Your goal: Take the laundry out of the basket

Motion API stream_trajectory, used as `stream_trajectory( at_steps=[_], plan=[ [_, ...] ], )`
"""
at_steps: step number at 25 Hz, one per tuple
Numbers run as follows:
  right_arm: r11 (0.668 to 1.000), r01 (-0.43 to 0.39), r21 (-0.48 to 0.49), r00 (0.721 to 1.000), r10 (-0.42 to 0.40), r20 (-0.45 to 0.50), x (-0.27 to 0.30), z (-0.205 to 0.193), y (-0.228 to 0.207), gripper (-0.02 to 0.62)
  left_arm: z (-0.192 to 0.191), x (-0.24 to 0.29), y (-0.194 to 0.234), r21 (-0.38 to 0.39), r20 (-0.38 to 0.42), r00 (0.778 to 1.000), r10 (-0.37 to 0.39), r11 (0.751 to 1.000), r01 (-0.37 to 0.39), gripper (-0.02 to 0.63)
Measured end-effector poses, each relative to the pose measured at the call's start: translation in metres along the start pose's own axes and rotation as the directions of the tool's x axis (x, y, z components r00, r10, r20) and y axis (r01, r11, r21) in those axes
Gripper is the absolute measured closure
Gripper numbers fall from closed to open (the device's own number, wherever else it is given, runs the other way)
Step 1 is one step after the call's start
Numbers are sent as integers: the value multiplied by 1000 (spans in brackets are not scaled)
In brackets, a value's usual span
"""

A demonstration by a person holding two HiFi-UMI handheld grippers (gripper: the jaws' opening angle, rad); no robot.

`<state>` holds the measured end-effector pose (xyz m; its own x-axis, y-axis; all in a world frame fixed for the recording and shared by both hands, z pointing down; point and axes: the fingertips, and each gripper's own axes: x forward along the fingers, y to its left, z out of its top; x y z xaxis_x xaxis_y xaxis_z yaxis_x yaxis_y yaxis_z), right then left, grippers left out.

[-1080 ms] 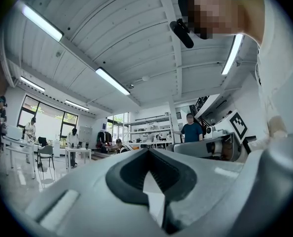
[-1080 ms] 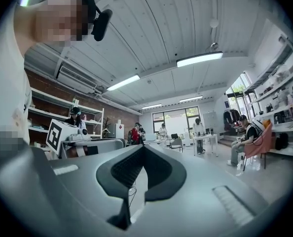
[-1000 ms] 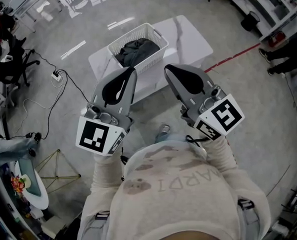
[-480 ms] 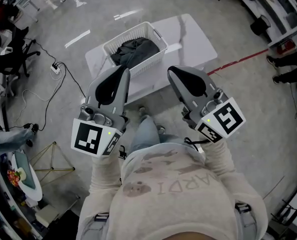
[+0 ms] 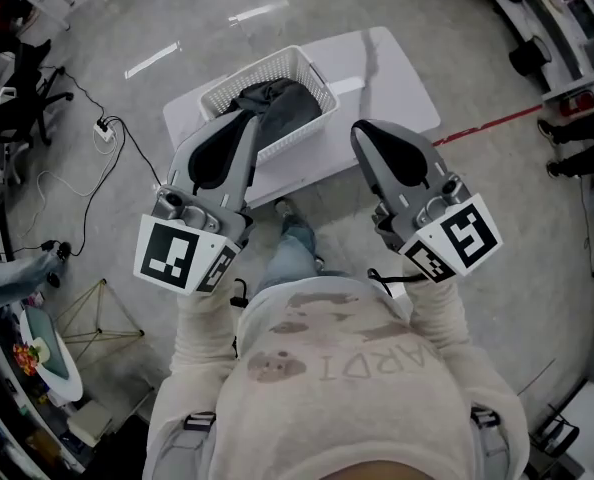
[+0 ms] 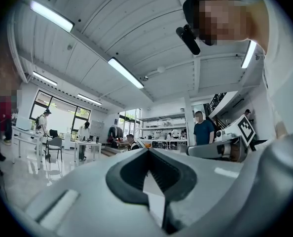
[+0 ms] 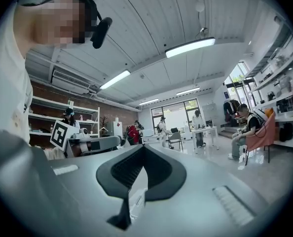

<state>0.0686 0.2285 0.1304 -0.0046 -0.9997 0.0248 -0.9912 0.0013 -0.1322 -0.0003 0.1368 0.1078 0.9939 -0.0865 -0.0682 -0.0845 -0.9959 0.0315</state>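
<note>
Laundry (image 5: 277,103) in basket (image 5: 220,95), beyond left tool (image 5: 247,120)

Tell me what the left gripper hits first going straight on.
Nothing near, probably. The left gripper points roughly level; its own view shows open room ahead, not the basket, so it would likely pass above the laundry. Depth is unclear.

The person's leg (image 5: 292,253) came forward and the foot (image 5: 283,208) landed nearer the laundry basket (image 5: 262,68). The left gripper (image 5: 245,120) slid toward the basket's left end. The right gripper (image 5: 362,130) swung away from its right side, so the pair stood wider apart.
</note>
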Motion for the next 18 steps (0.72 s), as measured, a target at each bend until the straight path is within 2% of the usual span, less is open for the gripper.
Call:
stream_trajectory(
  at_steps=[7, 13, 18],
  plan=[
    [998, -62, 0, 998, 62, 3, 70, 17, -36, 568, 10, 41, 55, 34, -4, 999, 38, 999, -38, 606],
    [992, -125, -9, 992, 125, -6, 131, 20, -45, 568, 2, 53, 100, 32, -23, 997, 69, 997, -68, 606],
    [989, -147, -20, 989, 147, -21, 163, 21, -52, 568, -5, 60, 129, 25, -31, 995, 92, 995, -92, 606]
  ],
)
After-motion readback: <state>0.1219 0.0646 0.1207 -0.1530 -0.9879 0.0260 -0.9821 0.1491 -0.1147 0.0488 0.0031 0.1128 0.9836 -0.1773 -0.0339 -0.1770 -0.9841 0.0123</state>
